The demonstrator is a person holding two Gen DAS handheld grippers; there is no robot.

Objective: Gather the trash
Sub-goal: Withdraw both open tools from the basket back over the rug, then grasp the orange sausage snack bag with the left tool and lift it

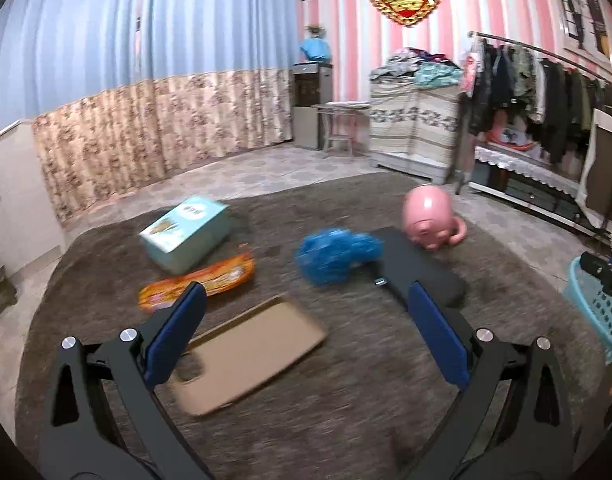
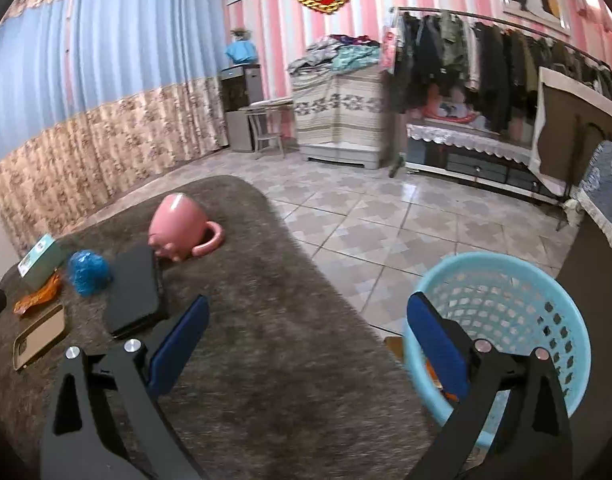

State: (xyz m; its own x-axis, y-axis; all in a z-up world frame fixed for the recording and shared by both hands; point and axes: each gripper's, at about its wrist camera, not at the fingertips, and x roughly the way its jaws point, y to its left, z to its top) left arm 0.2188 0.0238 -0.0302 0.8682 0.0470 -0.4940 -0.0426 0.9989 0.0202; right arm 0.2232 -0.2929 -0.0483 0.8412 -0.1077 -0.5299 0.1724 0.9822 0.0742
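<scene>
Both tongs wide open, holding nothing. Left gripper (image 1: pixel 306 320) hovers over rug (image 1: pixel 345 400), aimed toward wrapper (image 1: pixel 198 280) and blue wad (image 1: pixel 333 254), likely trash. Right gripper (image 2: pixel 306 344) sits by basket (image 2: pixel 545 280), right of rug, probably where trash goes.

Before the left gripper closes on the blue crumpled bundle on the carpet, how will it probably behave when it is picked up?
The blue crumpled bundle looks like thin bunched plastic, so it is probably very light and will squash between the fingers rather than resist. It may sag or partly unfold once lifted. The fuzzy brown carpet under it is likely to stop it sliding if pushed.
</scene>
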